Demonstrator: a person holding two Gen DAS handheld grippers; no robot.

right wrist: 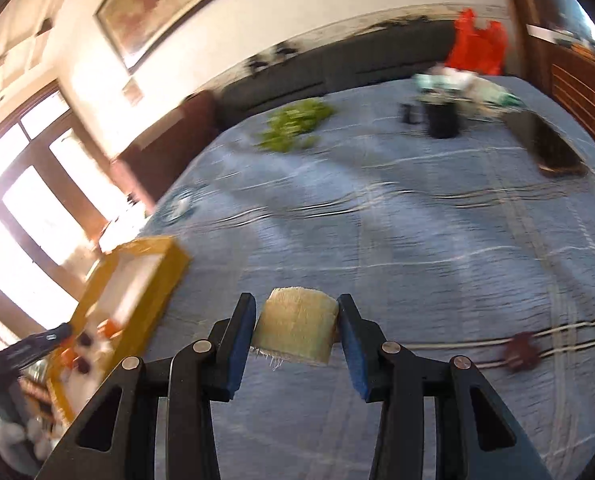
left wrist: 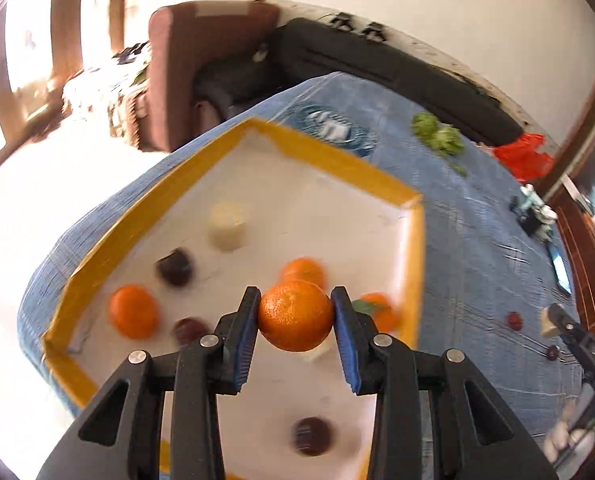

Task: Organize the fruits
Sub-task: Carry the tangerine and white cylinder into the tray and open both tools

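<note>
In the left wrist view, the left gripper (left wrist: 295, 316) is clamped on an orange (left wrist: 295, 315) at lower centre, held above the white floor of a yellow-rimmed tray (left wrist: 329, 160) that fills the middle of the frame. Other oranges, dark plums (left wrist: 175, 267) and a pale cut piece (left wrist: 227, 226) lie scattered in the tray, so a drop here would likely knock the fruit beneath and set round pieces rolling toward the rim. The barest floor lies toward the tray's upper corner. In the right wrist view, the right gripper (right wrist: 297, 330) is pinched on a pale, fibrous cut chunk (right wrist: 295, 326) at lower centre, above a blue cloth (right wrist: 417, 220). The tray sits at the left edge with the other gripper's arm already over it, so both arriving together could collide. The chunk's frayed lower edge may snag. A loose plum (right wrist: 519, 350) lies at lower right; open cloth stretches ahead.
</note>
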